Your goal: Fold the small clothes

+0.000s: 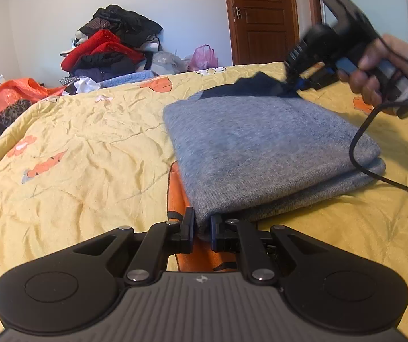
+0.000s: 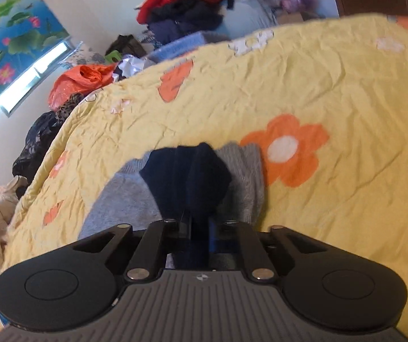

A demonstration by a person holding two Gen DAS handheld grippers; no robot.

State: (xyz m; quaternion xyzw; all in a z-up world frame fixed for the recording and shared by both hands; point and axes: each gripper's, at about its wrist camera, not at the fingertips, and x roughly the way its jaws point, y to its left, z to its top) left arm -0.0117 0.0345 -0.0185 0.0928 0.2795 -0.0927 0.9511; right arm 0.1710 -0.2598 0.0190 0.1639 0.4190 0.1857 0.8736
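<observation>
Closest to me, the left tool (image 1: 202, 229) has its jaws pinched tight on the near corner of a folded grey sweater (image 1: 263, 148), which lies flat on the yellow flowered quilt (image 1: 84, 154) covering the bed. To the left of the sweater the quilt is bare and creased, and past its far edge sit an orange plastic bag (image 1: 13, 91) and a heap of clothes (image 1: 110, 48) topped with red and black pieces. Moving right, the far end of the sweater carries a dark navy piece of cloth (image 2: 187, 179), and the right tool (image 2: 199, 228) is clamped on it, the fabric bunched between its jaws. A hand (image 1: 375, 68) grips that tool's handle, with a black cable (image 1: 360, 142) hanging across the sweater's right edge. Behind it stands a brown wooden door (image 1: 261, 14).
</observation>
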